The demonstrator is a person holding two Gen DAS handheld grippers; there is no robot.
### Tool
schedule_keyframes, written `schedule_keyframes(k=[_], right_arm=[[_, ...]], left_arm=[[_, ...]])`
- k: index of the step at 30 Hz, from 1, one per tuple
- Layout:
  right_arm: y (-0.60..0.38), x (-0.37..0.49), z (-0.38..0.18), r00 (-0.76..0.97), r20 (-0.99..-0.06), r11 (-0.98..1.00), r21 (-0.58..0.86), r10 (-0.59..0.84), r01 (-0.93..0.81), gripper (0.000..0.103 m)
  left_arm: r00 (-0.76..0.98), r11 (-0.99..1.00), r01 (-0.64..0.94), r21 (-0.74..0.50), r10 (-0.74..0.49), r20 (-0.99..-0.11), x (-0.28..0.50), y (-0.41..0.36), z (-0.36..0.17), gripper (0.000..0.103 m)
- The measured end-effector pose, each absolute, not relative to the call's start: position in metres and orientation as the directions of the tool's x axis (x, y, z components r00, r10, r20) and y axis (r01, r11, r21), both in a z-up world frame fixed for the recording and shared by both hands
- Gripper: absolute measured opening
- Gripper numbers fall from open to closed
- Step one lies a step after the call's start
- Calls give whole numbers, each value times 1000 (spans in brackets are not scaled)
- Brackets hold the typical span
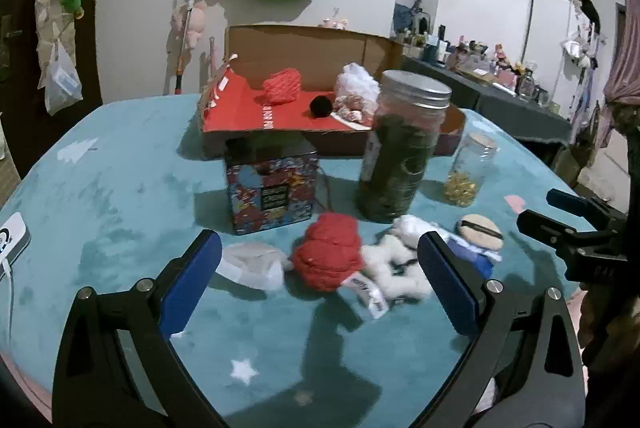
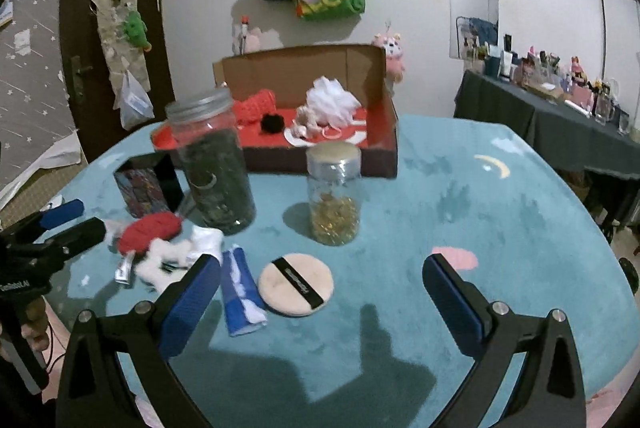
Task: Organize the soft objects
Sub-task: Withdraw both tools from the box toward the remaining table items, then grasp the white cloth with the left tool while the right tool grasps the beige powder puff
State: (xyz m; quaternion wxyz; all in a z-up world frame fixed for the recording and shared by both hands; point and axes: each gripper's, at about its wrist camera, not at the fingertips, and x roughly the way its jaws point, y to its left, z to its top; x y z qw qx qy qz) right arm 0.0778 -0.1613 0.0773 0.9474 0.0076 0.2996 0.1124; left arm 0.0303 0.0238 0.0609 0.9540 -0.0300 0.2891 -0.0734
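Soft objects are divided between two places. Already in the red-lined cardboard box (image 2: 384, 132) at the back of the desk (image 2: 500, 212) you can see an orange-red knitted piece (image 2: 256, 106), a black pompom (image 2: 272, 124), a white mesh puff (image 2: 332, 102) and a pale crumpled item beside it. On the desk in front of you, not yet stored, lie a red knitted piece (image 1: 328, 256), a white fluffy item (image 1: 396, 264) with a label, a white folded pad (image 1: 252, 264), a blue-and-white rolled cloth (image 2: 240, 292) and a round powder puff (image 2: 296, 284).

By this count you are roughly halfway; about five pieces remain.

Your left tongs (image 1: 320, 284) stand wide open, framing the red knitted piece and the white fluffy item without touching either. Your right tongs (image 2: 320, 300) are likewise spread wide and empty, with the powder puff and the rolled cloth between the fingers' line of sight.

Hard objects stand between you and the box: a tall jar (image 1: 400, 152) of dark contents, a small jar (image 2: 334, 192) of golden pieces and a patterned tin (image 1: 272, 188).

Limits of view: motion blur softens the white fluffy item, so its exact form is unclear. The tall jar hides part of the box in both views, so anything behind it goes uncounted. The label's print is illegible.
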Motion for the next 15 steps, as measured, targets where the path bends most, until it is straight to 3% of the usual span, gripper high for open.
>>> schedule_keyframes(k=[15], right_arm=[[-165, 113, 41, 659, -716, 954, 33, 231, -299, 103]], left_arm=[[745, 991, 129, -21, -111, -658, 52, 64, 46, 100]])
